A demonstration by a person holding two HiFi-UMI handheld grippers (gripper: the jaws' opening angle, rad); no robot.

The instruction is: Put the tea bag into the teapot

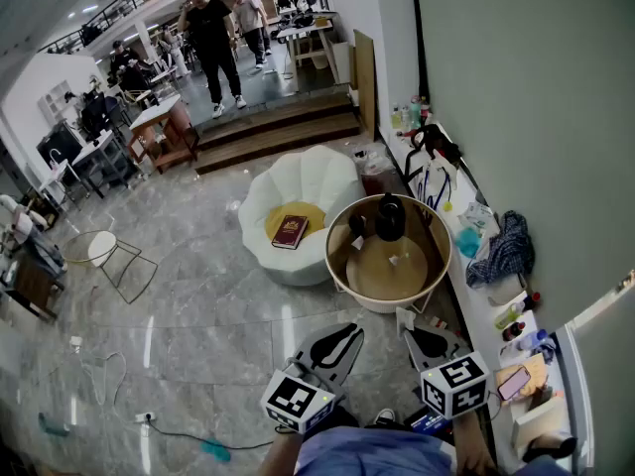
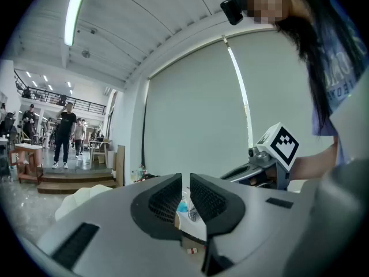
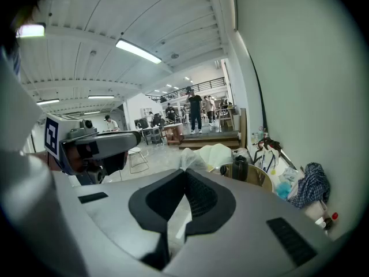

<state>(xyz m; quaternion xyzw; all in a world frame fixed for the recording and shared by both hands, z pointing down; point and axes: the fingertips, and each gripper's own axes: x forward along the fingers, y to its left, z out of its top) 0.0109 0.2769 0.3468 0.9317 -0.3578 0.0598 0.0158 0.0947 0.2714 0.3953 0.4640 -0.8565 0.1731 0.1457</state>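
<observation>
A black teapot (image 1: 389, 218) stands at the far side of a round wooden tray table (image 1: 339, 266), with a small black cup (image 1: 357, 224) to its left. A small white piece (image 1: 400, 259), which looks like the tea bag, lies on the wood in front of the teapot. Both grippers hang low near my body, short of the table. My left gripper (image 1: 352, 333) (image 2: 185, 178) has a narrow gap between its jaws and holds nothing. My right gripper (image 1: 412, 335) (image 3: 185, 172) is shut and empty, and its view shows the teapot (image 3: 240, 167) ahead to the right.
A white petal-shaped seat (image 1: 298, 206) with a red book (image 1: 291, 231) stands left of the table. A white shelf (image 1: 486, 305) along the right wall carries bottles and a blue cloth (image 1: 506, 246). A wire side table (image 1: 104, 251) and floor cables lie to the left. People stand by the far steps.
</observation>
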